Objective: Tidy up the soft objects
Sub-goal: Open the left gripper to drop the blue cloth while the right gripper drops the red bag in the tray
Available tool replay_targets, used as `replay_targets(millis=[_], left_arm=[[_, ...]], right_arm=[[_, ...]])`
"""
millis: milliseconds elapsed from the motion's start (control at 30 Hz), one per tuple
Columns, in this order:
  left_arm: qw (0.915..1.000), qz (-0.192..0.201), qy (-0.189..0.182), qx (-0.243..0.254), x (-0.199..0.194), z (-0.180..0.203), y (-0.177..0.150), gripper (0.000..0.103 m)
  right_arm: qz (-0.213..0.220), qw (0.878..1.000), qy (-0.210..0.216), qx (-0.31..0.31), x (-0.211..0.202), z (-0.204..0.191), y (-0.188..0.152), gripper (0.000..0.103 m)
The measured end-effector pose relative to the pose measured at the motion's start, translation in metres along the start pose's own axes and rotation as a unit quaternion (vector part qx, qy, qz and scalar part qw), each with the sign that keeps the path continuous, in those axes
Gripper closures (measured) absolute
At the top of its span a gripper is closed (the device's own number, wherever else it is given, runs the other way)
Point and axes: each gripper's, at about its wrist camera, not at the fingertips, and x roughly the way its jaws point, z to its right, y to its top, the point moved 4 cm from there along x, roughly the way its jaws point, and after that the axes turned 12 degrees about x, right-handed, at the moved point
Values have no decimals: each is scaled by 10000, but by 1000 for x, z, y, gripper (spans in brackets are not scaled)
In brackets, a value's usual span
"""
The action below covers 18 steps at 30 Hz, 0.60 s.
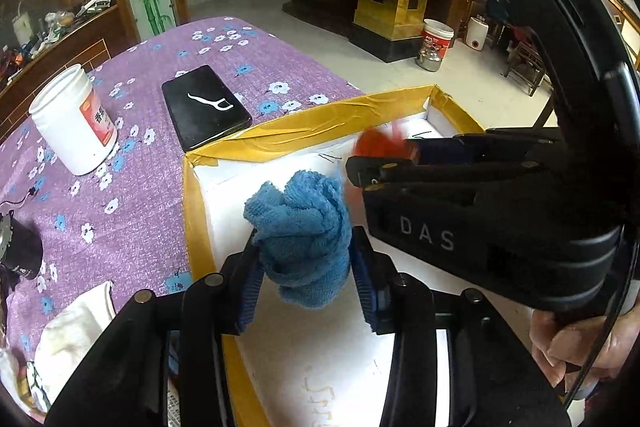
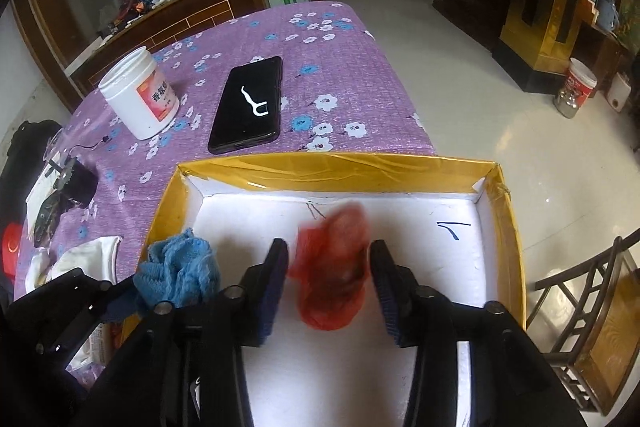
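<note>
Shallow box [image 2: 502, 211] with yellow-taped rim and white floor sits at the table's [image 2: 320, 67] near corner; its right wall is at the table edge, bare floor tiles and a wooden chair [image 2: 592, 315] beyond it. Box floor mostly open white space, only pen marks on it. Behind the box's far rim: black phone [image 2: 250, 105] just beside the rim, white jar [image 2: 140, 95] further left of it. Left of the box: white cloth [image 1: 76, 331] on the table.

Left gripper [image 1: 306, 259] clamped on blue towel [image 1: 302, 239], a crumpled terry bundle pinched between both pads, held over the box's left side near its left rim. Right gripper [image 2: 330, 291] jaws wide apart, nothing gripped; red cloth [image 2: 332, 267] between the fingers but clear of both pads, motion-blurred, thin and crumpled, over the box's middle.
</note>
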Motion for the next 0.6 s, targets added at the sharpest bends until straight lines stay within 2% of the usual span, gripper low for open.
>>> replay_targets(millis=[33,100,267,600], left_arm=[[10000,-15,-8,-28,0,-1,-1,57],[9999,-32,-73,-64,1,-1,-1,54],[9998,6,-162,-111,-6,-3,-1,44],[9992,260,-217,-192,-41,-9,-12,43]], right_arm=[[9,10000,-8,25,0,1,0,48],[37,10000,32,70,-2,3,1,45],[185,9997,91,113,-18,7,0,45],[615,9967,488,200,-71,1,-21,44]])
